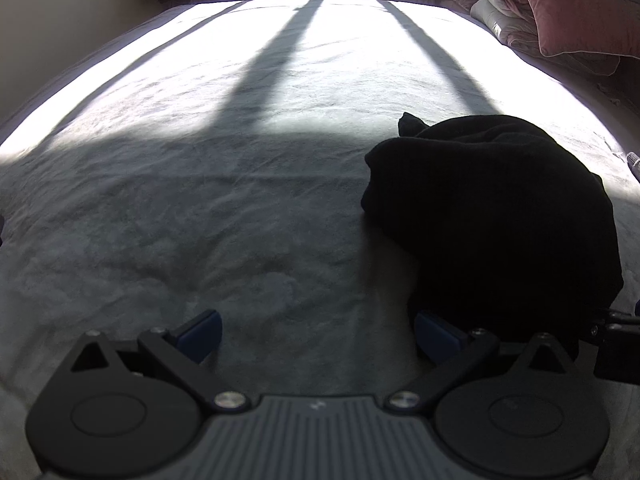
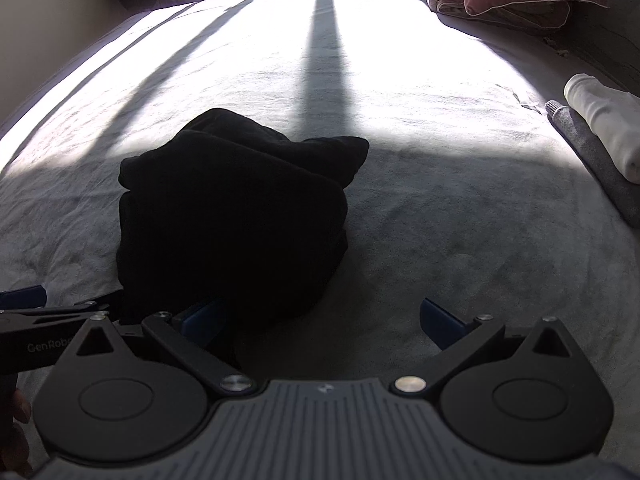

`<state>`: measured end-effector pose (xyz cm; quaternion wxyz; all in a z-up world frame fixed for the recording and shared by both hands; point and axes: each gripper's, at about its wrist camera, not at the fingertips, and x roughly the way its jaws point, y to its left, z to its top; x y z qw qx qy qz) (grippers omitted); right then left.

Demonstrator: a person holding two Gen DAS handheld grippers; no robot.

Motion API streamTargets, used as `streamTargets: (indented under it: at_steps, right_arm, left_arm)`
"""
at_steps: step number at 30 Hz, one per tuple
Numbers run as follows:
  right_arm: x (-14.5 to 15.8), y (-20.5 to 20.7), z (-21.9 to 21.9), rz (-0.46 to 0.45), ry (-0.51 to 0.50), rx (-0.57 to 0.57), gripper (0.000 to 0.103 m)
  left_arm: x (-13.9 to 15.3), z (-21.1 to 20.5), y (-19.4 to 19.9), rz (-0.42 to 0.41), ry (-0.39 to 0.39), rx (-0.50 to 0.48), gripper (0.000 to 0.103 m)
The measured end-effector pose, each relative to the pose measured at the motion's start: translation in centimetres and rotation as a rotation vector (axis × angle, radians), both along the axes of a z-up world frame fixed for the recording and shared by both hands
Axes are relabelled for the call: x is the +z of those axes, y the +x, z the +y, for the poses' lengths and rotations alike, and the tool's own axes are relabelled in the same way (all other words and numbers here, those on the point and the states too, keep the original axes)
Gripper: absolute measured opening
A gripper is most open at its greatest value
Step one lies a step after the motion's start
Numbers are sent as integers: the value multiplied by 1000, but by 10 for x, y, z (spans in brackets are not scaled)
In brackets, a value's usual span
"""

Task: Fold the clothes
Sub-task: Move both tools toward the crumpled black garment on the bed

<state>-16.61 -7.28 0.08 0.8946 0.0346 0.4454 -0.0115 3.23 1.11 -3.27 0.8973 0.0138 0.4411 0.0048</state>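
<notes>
A black garment [image 2: 232,216] sits bunched in a thick, rumpled heap on the pale bed sheet, left of centre in the right wrist view and at the right in the left wrist view, mostly in shadow.

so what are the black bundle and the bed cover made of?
Crumpled black garment: soft, matte, thick fabric, maybe fleece or knit; it absorbs light and shows rounded folds. Pale grey bed cover: matte, finely wrinkled woven cloth, likely cotton.
</notes>
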Motion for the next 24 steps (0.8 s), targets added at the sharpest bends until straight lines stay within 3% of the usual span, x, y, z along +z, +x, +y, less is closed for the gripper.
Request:
streamTargets:
  at_steps: [7, 11, 24]
  right_arm:
    - [-11, 3, -3, 71, 24, -10, 103]
    - [-13, -6, 12, 82, -36, 30, 103]
    - [-7, -65, 64, 44, -79, 72, 103]
  left_arm:
    - [-4, 4, 0, 3, -8, -16, 103]
    - [-4, 2, 1, 7, -3, -15, 103]
    - [-4, 6, -1, -13, -21, -16, 103]
